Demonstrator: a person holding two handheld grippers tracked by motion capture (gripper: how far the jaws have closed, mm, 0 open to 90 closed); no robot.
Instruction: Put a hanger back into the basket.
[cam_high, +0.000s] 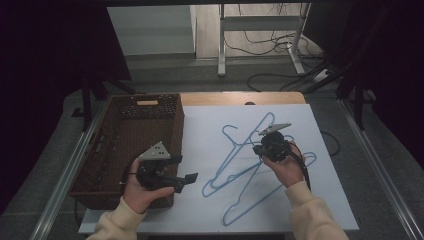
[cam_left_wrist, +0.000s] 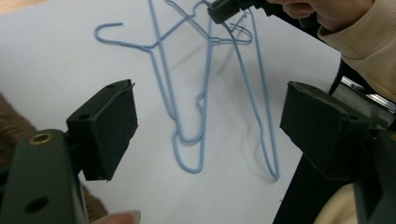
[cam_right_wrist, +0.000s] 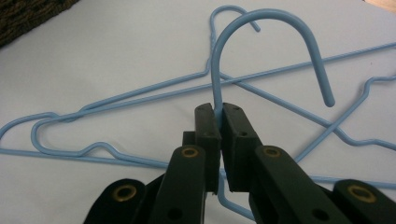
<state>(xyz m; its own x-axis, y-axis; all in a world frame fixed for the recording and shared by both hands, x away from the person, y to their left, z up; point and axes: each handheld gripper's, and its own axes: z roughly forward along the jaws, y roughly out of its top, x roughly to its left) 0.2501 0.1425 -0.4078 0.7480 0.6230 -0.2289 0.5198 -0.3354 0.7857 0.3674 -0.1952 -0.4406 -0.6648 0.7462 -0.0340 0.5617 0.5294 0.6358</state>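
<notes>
Hanger (cam_right_wrist: 261, 28) neck inside right gripper (cam_right_wrist: 218, 109)

No lettering, label, brand, number or sign is showing legibly anywhere in these views.

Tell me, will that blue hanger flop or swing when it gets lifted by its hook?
The right gripper pinches the hanger on its thin neck, so it probably pivots and swings. It looks like stiff wire and should keep its shape. It crosses the other hangers, so it may snag and drag them.
</notes>
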